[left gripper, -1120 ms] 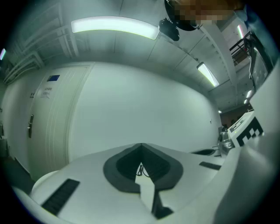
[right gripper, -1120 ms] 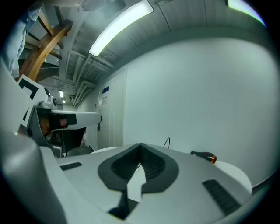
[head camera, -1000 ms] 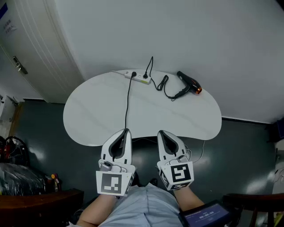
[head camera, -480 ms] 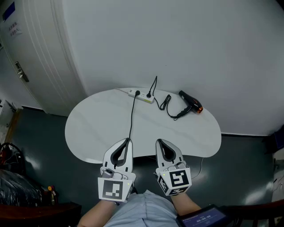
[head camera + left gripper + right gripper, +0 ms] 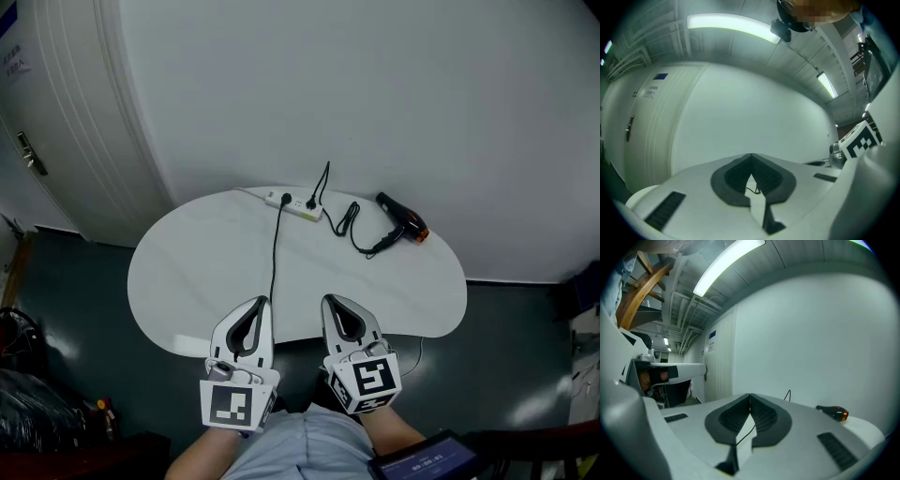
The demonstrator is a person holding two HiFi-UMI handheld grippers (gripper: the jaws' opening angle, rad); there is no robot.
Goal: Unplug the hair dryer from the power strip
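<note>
Hovering just off the near edge of the white table [image 5: 202,272], the left gripper [image 5: 262,301] and the right gripper [image 5: 326,298] sit side by side, both pointing toward the far wall [image 5: 375,94]. Each has its jaws pressed together at the tips with nothing held, as the left gripper view [image 5: 751,154] and the right gripper view [image 5: 750,394] both show. The table has a rounded, bean-like outline; its far edge runs close along the wall, and its near edge curves inward where the grippers wait. Between the grippers and the far side lies a broad stretch of bare tabletop, crossed only by a thin black cable [image 5: 275,253] that runs from the power strip [image 5: 292,205] to the near edge. To the left stands a white door [image 5: 56,112]; dark floor surrounds the rest. The hair dryer [image 5: 403,217] lies on its side at the far right of the table, near the wall — black, with an orange end turned to the right. Its cord [image 5: 354,225] loops loosely between it and the white strip, which carries two black plugs.
</note>
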